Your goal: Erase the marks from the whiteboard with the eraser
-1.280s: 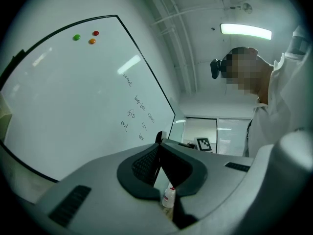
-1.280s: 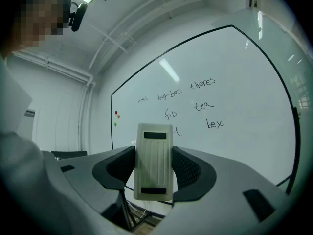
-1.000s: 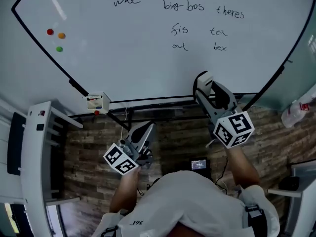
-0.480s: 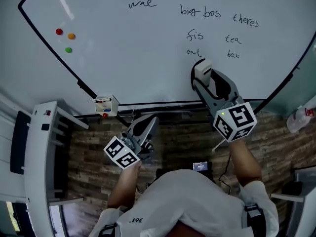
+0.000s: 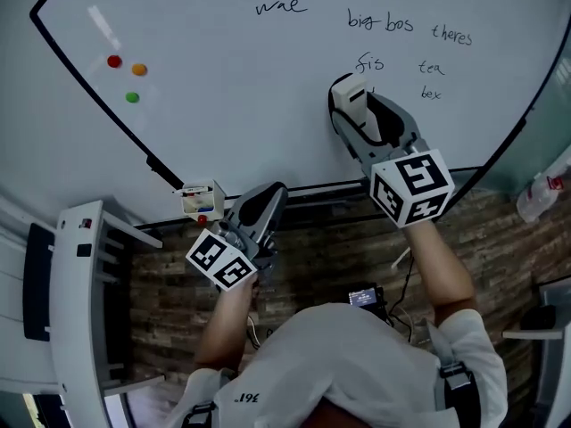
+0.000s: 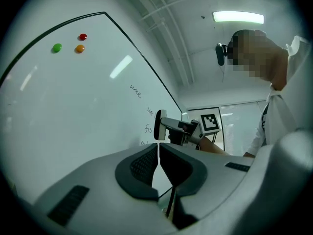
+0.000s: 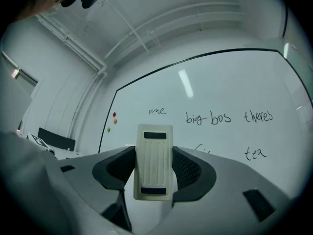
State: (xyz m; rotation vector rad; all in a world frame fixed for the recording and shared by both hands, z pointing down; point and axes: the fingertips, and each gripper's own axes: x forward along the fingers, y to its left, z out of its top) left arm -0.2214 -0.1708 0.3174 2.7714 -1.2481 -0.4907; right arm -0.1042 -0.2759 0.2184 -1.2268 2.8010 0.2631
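The whiteboard (image 5: 232,105) carries black marker words: "wae" (image 5: 280,7), "big bos" (image 5: 381,21), "theres" (image 5: 452,35), "fis" (image 5: 370,62), "tea" (image 5: 430,67) and "bex" (image 5: 431,93). My right gripper (image 5: 352,107) is shut on the white eraser (image 5: 350,94), held up at the board just below "fis". The right gripper view shows the eraser (image 7: 154,151) upright between the jaws. My left gripper (image 5: 268,200) hangs low by the board's bottom rail, its jaws (image 6: 159,163) shut on nothing. The eraser (image 6: 157,125) also shows in the left gripper view, close to the board.
Red (image 5: 113,61), orange (image 5: 138,69) and green (image 5: 132,97) magnets sit at the board's upper left. A small marker box (image 5: 200,199) hangs on the bottom rail. A white rack (image 5: 76,310) stands at left, a spray bottle (image 5: 540,194) at right.
The right gripper has carried the eraser up from the board's bottom edge onto the lower row of words; the word "eat" no longer shows. The left gripper stayed low.
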